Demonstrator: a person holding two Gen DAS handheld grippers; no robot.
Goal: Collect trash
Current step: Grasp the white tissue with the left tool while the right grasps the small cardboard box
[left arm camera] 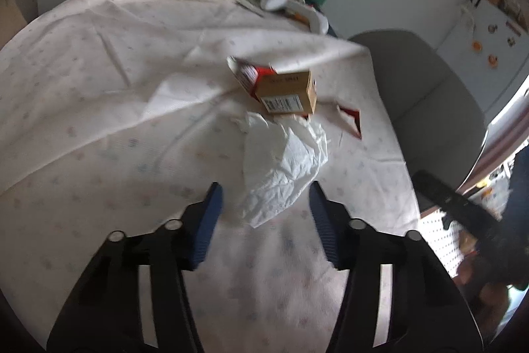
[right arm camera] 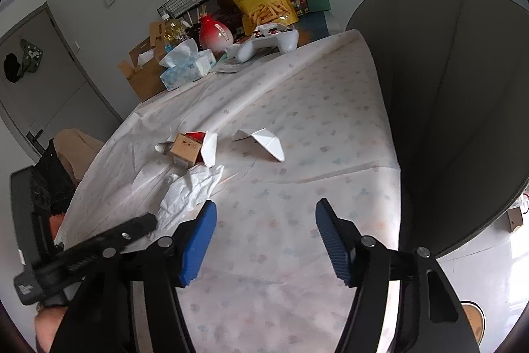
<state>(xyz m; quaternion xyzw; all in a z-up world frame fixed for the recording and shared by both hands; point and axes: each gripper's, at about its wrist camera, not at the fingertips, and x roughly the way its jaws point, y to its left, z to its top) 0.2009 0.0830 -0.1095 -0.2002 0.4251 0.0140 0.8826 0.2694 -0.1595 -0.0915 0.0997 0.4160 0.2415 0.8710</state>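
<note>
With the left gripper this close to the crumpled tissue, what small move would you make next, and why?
Probably ease the left gripper forward and down, then close on the crumpled white tissue. Its near end already lies between the open blue pads, which are not yet pressing it, and it lies loose on the tablecloth in front of the small cardboard box.

Soft daylight enters from the right in both fisheye views, bleaching the lower right edge of the right wrist view into glare, while the curved grey fabric chair back [right arm camera: 439, 95] there stands dark in its own shade. The left wrist view is smeared by motion: the pale flower-printed tablecloth [left arm camera: 109, 108] and crumpled white paper tissue [left arm camera: 284, 167] look soft. Both pictures bend strongly outward and darken to black at the round rims.
</note>
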